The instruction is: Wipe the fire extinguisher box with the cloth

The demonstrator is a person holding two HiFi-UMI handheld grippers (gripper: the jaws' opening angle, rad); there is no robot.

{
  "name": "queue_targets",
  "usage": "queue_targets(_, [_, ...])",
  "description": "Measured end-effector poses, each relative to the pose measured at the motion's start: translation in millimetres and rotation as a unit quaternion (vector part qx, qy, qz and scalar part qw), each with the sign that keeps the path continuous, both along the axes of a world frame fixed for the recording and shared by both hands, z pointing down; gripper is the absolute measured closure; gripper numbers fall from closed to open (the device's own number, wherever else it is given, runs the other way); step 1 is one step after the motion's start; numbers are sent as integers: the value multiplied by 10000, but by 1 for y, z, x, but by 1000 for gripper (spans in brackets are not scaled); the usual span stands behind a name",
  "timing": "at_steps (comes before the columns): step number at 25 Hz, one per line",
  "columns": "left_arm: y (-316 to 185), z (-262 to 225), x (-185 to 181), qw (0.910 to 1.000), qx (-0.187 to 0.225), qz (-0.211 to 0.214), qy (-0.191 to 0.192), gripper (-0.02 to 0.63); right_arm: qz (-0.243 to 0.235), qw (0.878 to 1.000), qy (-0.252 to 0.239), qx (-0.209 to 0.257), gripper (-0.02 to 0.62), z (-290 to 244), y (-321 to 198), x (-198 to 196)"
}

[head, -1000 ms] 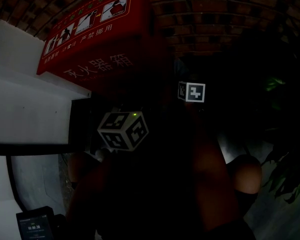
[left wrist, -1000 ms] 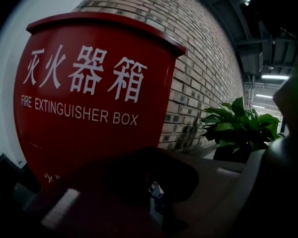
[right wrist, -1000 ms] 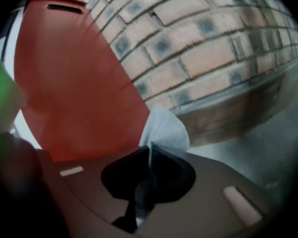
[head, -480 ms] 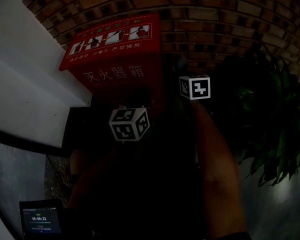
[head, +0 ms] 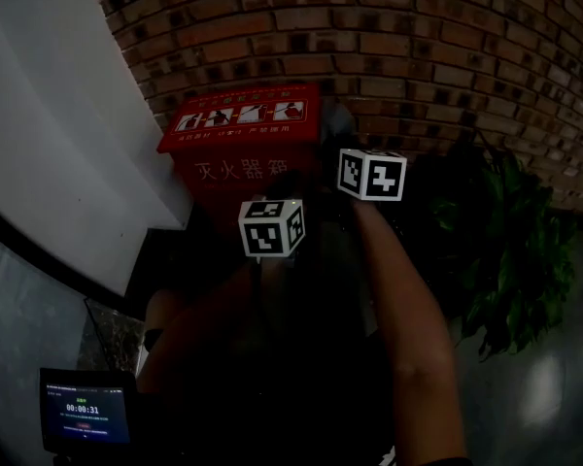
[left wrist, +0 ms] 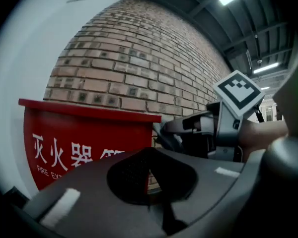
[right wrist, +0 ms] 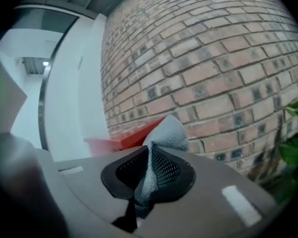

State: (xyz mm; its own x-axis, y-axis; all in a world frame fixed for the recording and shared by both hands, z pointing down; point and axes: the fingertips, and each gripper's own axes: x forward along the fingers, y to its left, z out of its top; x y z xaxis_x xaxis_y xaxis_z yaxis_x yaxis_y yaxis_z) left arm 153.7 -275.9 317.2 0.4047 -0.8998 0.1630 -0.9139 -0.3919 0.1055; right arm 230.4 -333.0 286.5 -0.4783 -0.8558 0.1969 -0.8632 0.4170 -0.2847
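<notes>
The red fire extinguisher box (head: 241,136) with white characters stands against the brick wall. My right gripper (right wrist: 150,150) is shut on a grey cloth (right wrist: 167,134), which sticks up past the jaws in front of the box's top edge (right wrist: 135,137). In the head view its marker cube (head: 371,174) hangs just right of the box, with the cloth (head: 336,121) at the box's upper right corner. My left gripper (left wrist: 149,156) is shut with nothing in it, low before the box front (left wrist: 84,143). Its cube (head: 271,227) sits below the box lettering.
A brick wall (head: 418,56) runs behind the box, and a white wall (head: 58,144) is on the left. A green potted plant (head: 515,250) stands to the right. A small lit screen (head: 83,420) sits at the bottom left. The scene is dim.
Both grippers have risen, the right one with the cloth much more, up to the box's top edge. The head view has tilted up, so more brick wall and plant show.
</notes>
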Motion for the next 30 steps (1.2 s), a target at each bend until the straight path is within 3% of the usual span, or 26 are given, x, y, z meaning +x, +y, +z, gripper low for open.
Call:
queue_targets(10, [-2, -12, 2, 9995, 65, -305, 91, 607, -113, 9978, -495, -431, 560, 76, -6, -15])
queue_targets(14, [-5, 1, 5, 9993, 105, -333, -94, 607, -45, 9964, -420, -734, 558, 121, -12, -15])
queue_targets(21, [-13, 81, 13, 9958, -473, -445, -644, 607, 202, 9892, -439, -1381, 558, 229, -14, -4])
queue_targets(30, [-21, 191, 6, 9790, -1302, -697, -1404, 607, 126, 9768, -807, -1978, 558, 339, -7, -14])
